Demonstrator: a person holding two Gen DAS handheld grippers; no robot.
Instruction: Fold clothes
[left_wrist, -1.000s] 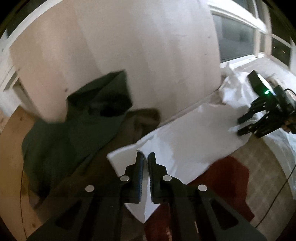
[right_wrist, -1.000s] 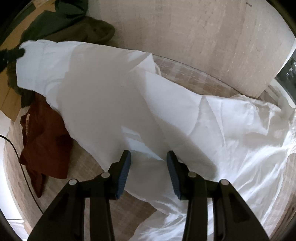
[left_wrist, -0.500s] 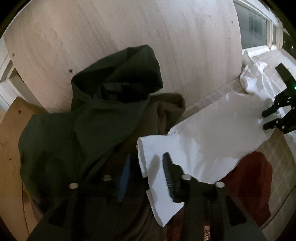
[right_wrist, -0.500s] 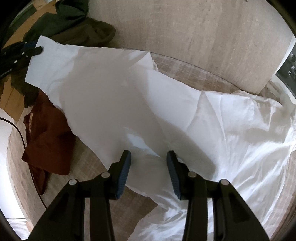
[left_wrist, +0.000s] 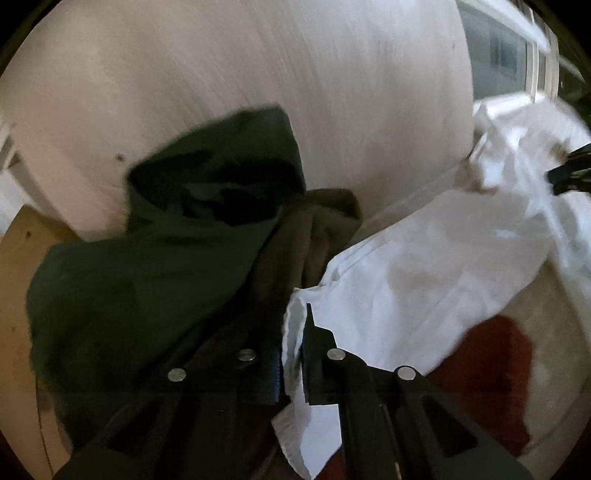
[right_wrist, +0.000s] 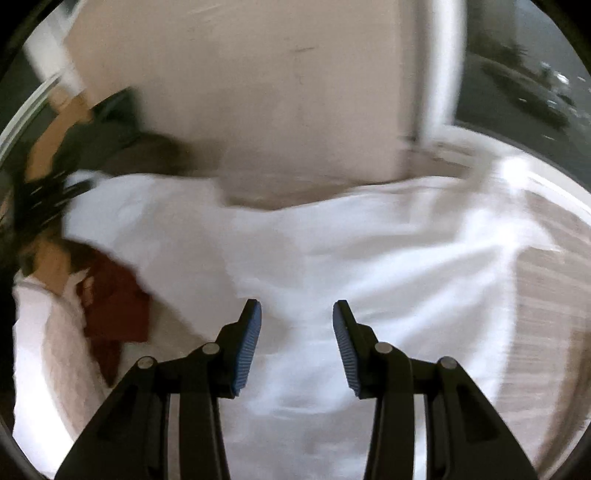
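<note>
Beige bedding (right_wrist: 546, 295) carries four garments; left tool (left_wrist: 293, 354) just closed, pinching white shirt (left_wrist: 406, 280), right tool (right_wrist: 297, 347) wide, empty

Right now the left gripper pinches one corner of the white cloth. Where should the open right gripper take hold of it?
Probably at the free near edge of the white cloth, coming from above. The right gripper hangs open over its flat middle, which offers no fold to pinch. An edge far from the left gripper would let the cloth stretch between both.
</note>
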